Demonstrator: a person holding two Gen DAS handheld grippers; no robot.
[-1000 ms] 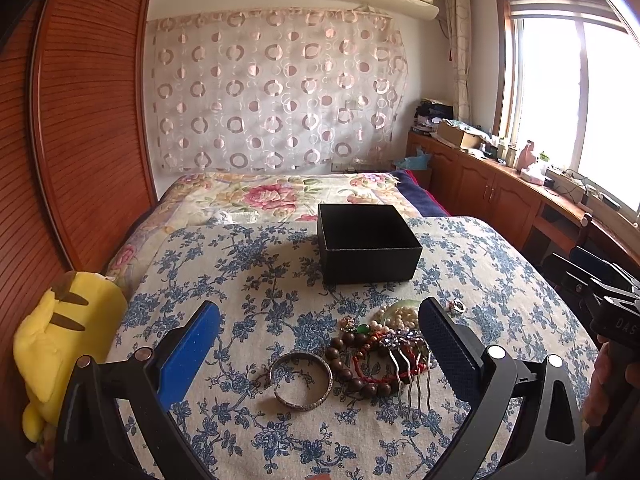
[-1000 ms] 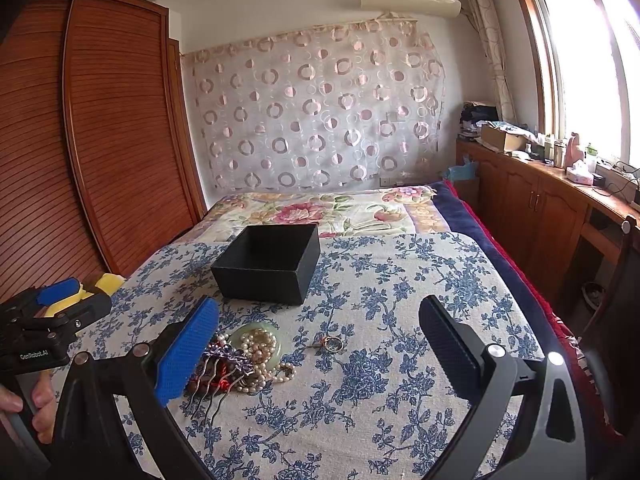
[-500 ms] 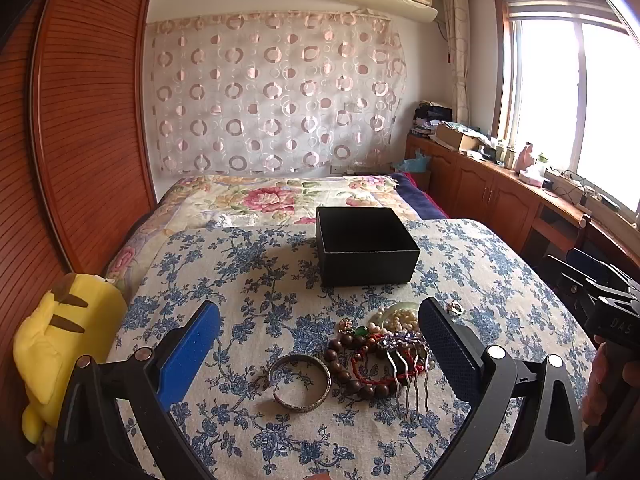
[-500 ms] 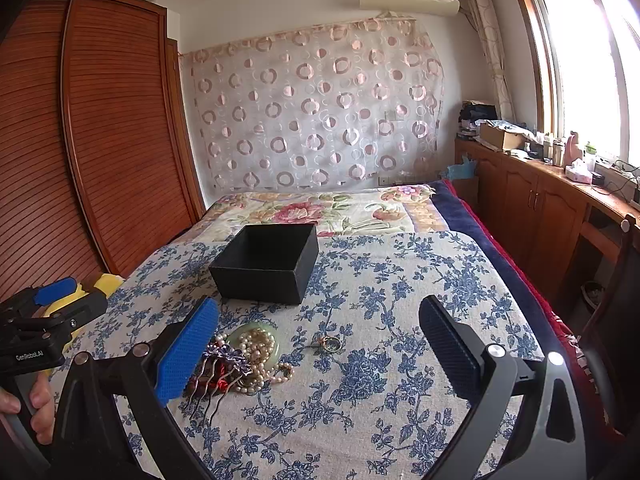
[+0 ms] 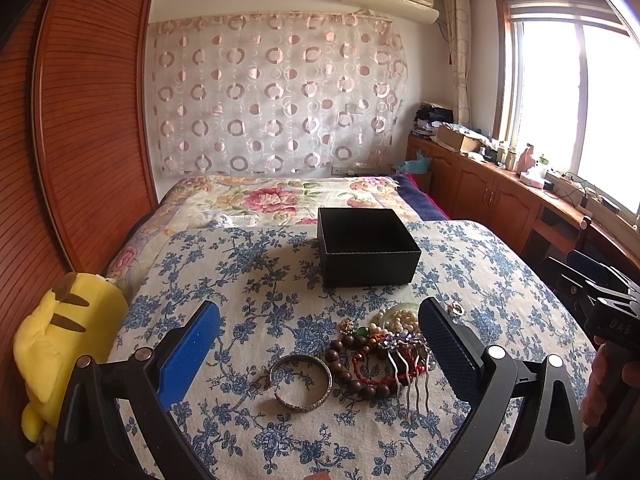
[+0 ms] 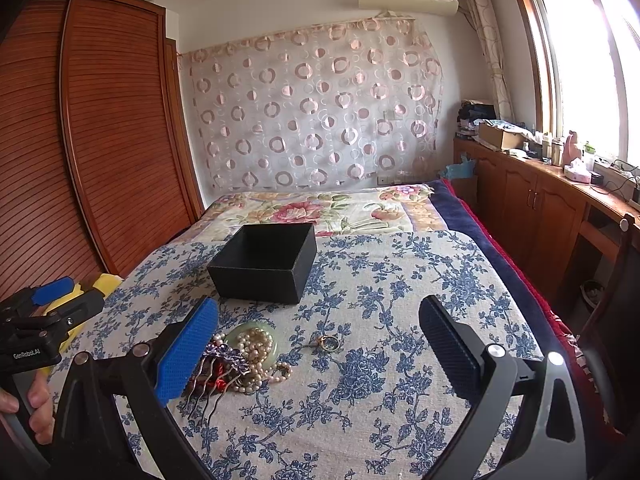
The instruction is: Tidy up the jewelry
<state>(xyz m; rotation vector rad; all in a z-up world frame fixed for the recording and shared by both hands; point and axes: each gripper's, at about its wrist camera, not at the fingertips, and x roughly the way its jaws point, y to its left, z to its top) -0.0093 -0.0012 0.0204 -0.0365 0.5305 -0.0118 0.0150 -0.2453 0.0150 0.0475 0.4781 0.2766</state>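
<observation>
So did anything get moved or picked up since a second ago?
Almost nothing. Both views shifted a tiny bit, so both grippers barely drifted; nothing was taken hold of or let go. The left gripper and right gripper stay open and empty. The black box, silver bangle, wooden beads, hair comb, pearls and small ring lie where they were on the flowered cloth.

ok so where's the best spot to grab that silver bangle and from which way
Take the silver bangle by its left rim, the side away from the wooden bead bracelet that touches it. It lies flat on the floral cloth, so come straight down with the open left gripper, one finger inside the hoop and one outside.
</observation>
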